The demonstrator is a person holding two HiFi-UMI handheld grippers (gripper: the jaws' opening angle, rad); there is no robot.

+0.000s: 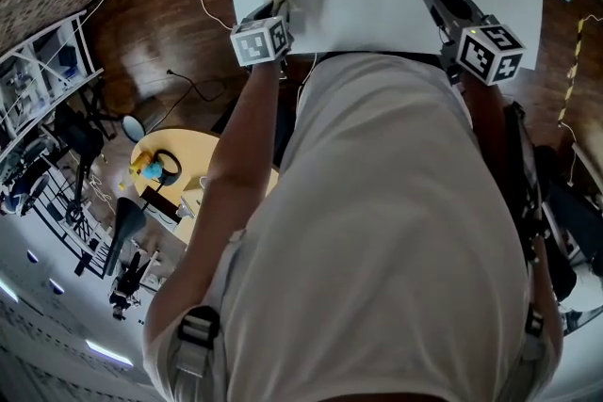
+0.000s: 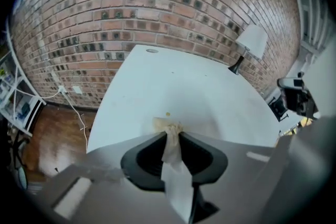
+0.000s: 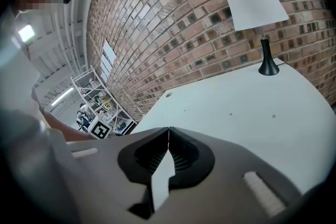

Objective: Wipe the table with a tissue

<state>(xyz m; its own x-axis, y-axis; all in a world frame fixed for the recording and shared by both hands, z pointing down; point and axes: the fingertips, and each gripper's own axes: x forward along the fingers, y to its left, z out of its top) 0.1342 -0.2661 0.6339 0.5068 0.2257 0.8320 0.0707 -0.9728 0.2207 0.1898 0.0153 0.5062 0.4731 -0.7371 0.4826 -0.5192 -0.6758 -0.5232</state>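
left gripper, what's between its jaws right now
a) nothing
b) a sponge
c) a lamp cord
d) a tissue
D: in the left gripper view the left gripper has its jaws closed on a crumpled tissue, whose front end meets the white table.

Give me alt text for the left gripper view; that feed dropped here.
The left gripper has its jaws shut on a crumpled tissue whose tip rests on the white table, just short of a small yellowish speck. Behind the table are a brick wall and a lamp with a white shade.
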